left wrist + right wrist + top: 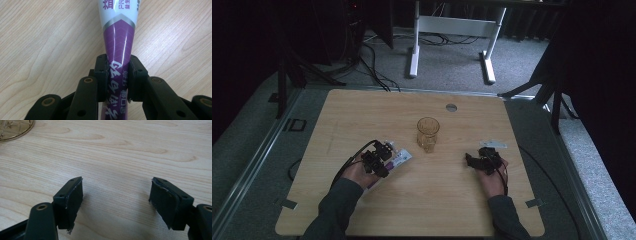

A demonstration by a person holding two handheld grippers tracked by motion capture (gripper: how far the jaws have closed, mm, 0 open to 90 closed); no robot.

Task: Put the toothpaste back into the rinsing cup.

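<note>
Left tongs (117,77) are pinching a purple-and-white soft plastic toothpaste tube (117,50), pads clamped on either side of the purple part, which narrows between them. In the high view the tube (398,159) lies on the light wooden desk (437,205), left of centre, sticking out of the left tongs (384,152) towards the amber patterned glass tumbler (428,133), which stands upright near the desk's middle, close to the tube but apart from it. I can't tell whether the tube is lifted off the desk or resting on it.

Right tongs (116,197) are spread wide, nothing between the pads, just bare wood; they hang low over the right side of the desk (479,161), well apart from the tube.

Handling, as a guess: the tube looks light, squashy and glossy, so it can slip or bulge under a hard squeeze. The current hold on the narrow part seems sound; too much force risks pushing paste out. The glass is fragile and tips easily, so keep the tube's swing clear of its rim.
</note>
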